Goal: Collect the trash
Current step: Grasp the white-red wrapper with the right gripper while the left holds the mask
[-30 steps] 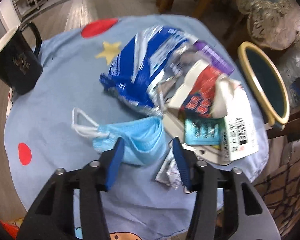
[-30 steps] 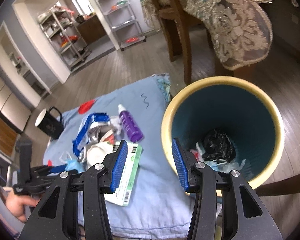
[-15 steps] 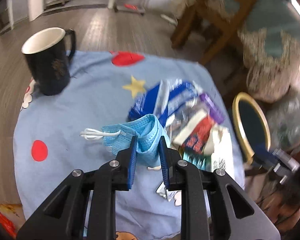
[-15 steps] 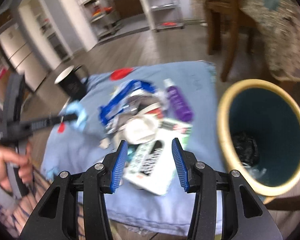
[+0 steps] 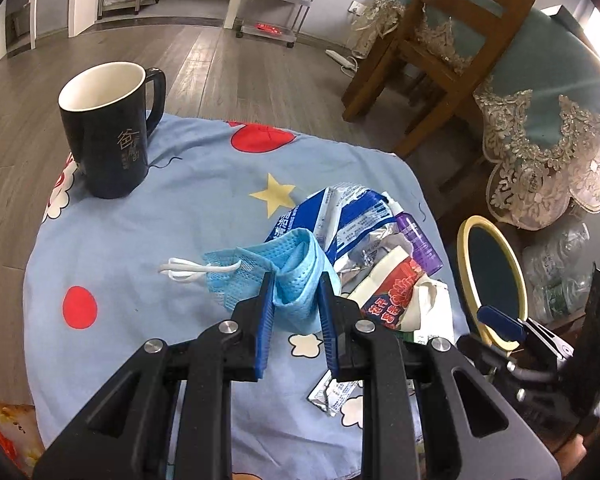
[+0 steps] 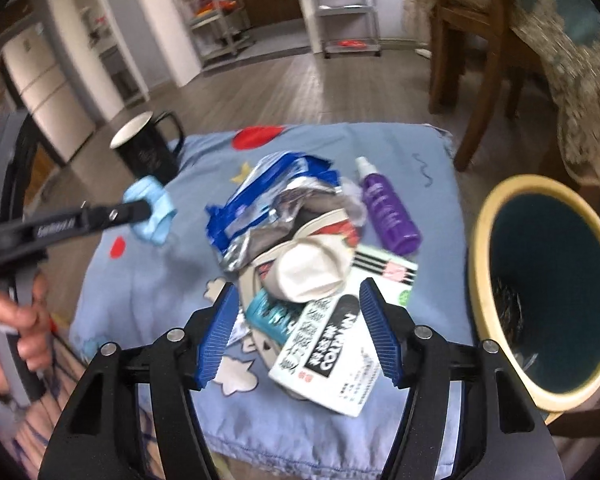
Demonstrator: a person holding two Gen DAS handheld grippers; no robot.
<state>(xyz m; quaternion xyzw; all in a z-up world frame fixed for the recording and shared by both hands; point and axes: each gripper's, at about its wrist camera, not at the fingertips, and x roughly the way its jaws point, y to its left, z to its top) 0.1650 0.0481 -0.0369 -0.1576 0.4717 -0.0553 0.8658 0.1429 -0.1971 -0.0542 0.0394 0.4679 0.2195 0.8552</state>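
**A:** Blue, pleated and crumpled: that face mask (image 5: 296, 276) is what you have in hand. Your left hand-held gripper (image 5: 294, 308) has just closed its jaws on it, the pads press its folds from both sides, and it hangs clear of the table (image 5: 148, 240), ear loops trailing to one side.

**B:** So which step are you at?

**A:** By my judgement, you have one piece picked and not yet binned. The bin (image 6: 548, 288) stands just beside the table's far edge on your right, some trash already in its bottom. Next you need to carry the mask across the pile without snagging the loops, then release over the rim.

**B:** And the other side?

**A:** Your right hand-held gripper (image 6: 300, 332) holds nothing. Its jaws have just been opening and stand wide above the white printed carton (image 6: 332, 356), with the paper cup (image 6: 312, 268), blue foil bag (image 6: 260, 188) and purple spray bottle (image 6: 388, 212) lying beyond it. Whether a pad touches the carton I cannot tell.
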